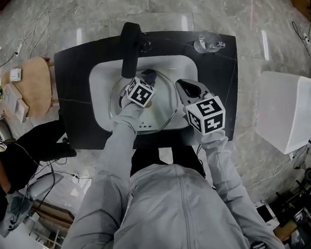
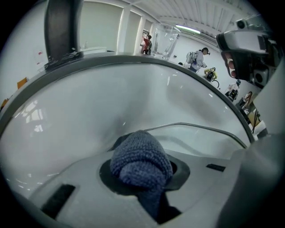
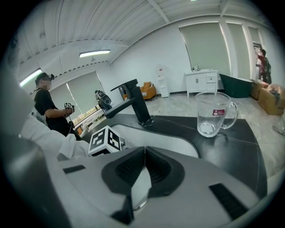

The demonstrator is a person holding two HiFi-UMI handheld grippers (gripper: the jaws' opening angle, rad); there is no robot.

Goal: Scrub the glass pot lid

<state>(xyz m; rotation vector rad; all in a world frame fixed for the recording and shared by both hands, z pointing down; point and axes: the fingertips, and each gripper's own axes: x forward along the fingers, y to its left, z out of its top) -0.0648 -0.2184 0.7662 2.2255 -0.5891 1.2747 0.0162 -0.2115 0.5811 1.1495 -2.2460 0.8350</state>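
The left gripper [image 1: 143, 84] has its jaws squeezed on a blue cloth [image 2: 141, 158] over the glass pot lid [image 1: 162, 110] in the white sink [image 1: 103, 77]. The right gripper [image 3: 143, 171] has its jaws pinching the lid's rim. If the cloth pushes too hard, the smooth lid could slip out and bang the sink.

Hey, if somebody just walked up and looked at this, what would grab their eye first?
The glass pot lid lies in the white sink basin, mid-frame in the head view. The left gripper holds a blue-grey knitted cloth over it, and the right gripper is clamped on its rim. A clear glass mug stands on the black counter, far right.
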